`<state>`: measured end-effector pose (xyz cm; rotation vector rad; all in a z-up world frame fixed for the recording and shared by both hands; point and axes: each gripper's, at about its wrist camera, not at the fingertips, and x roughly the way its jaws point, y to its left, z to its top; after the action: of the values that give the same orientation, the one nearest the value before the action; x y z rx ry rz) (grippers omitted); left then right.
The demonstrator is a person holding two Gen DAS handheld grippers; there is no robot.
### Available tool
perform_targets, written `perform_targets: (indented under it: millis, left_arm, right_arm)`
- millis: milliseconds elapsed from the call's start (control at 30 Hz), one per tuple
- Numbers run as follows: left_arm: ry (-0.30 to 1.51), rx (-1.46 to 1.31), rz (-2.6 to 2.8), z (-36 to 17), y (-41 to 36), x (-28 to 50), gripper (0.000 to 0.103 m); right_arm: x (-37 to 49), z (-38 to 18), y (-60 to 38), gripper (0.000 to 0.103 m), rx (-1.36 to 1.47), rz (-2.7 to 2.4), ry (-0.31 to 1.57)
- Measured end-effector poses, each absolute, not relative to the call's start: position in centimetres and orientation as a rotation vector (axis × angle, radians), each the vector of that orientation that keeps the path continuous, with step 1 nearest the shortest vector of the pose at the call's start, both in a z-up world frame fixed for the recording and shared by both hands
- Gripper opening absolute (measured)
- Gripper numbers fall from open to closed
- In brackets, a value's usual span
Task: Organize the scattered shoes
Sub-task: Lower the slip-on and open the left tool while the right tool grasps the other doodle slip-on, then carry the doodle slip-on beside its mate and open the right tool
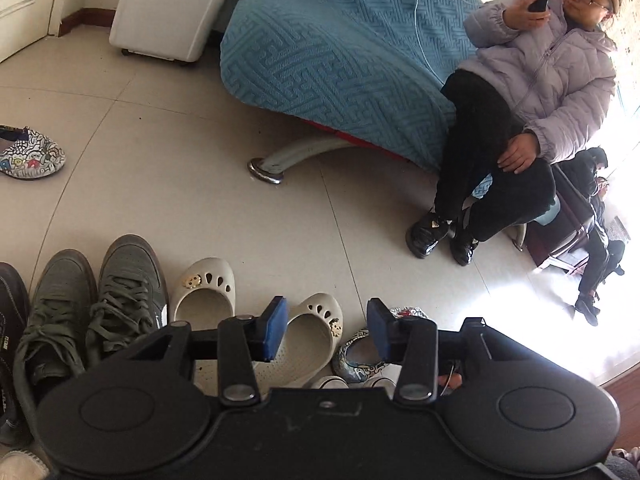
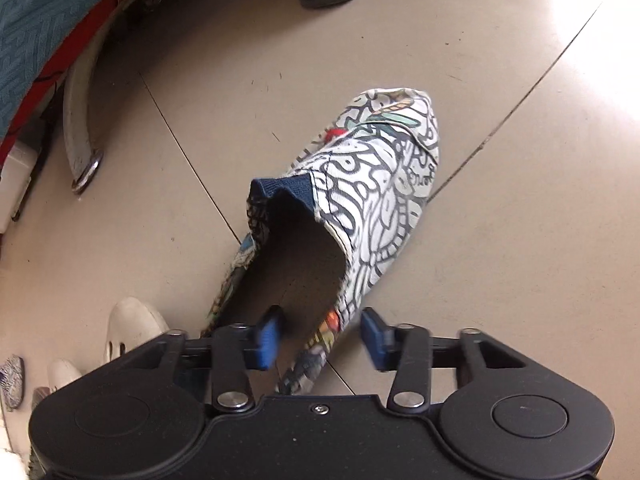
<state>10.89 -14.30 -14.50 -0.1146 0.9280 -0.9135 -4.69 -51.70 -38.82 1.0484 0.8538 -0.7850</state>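
A patterned slip-on shoe with black doodles and a navy collar fills the right wrist view, toe pointing away over the tile floor. My right gripper is open at its heel: one blue pad is inside the shoe's opening, the other outside, with the side wall between them. My left gripper hangs open and empty above a row of shoes: two grey-green sneakers, two cream clogs and a patterned slip-on. Another patterned slip-on lies alone at the far left.
A bed with a blue cover and a curved metal leg stands ahead. A person in a lilac jacket sits on its edge, black shoes on the floor. A white ottoman stands behind. Cream clog toes show at left.
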Motion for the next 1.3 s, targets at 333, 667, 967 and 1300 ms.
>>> perform_targets:
  millis: [333, 667, 967, 1300]
  left_arm:
    - [0.892, -0.123, -0.847, -13.5, -12.3, 11.0, 0.046]
    - [0.868, -0.103, -0.829, -12.8, -12.2, 10.9, 0.048]
    - [0.854, -0.132, -0.825, -12.2, -11.2, 11.2, 0.052]
    - [0.83, -0.15, -0.84, -11.4, -10.9, 11.0, 0.054]
  right_arm:
    - [2.7, -37.1, -52.8, 0.03, 0.471, -0.339, 1.093]
    - [10.4, -36.7, -47.1, 0.031, 0.391, -0.167, 1.074]
    - [8.0, -37.7, -49.5, 0.03, 0.525, -0.124, 1.065]
    - [9.8, -38.1, -48.0, 0.039, 0.555, -0.18, 1.082]
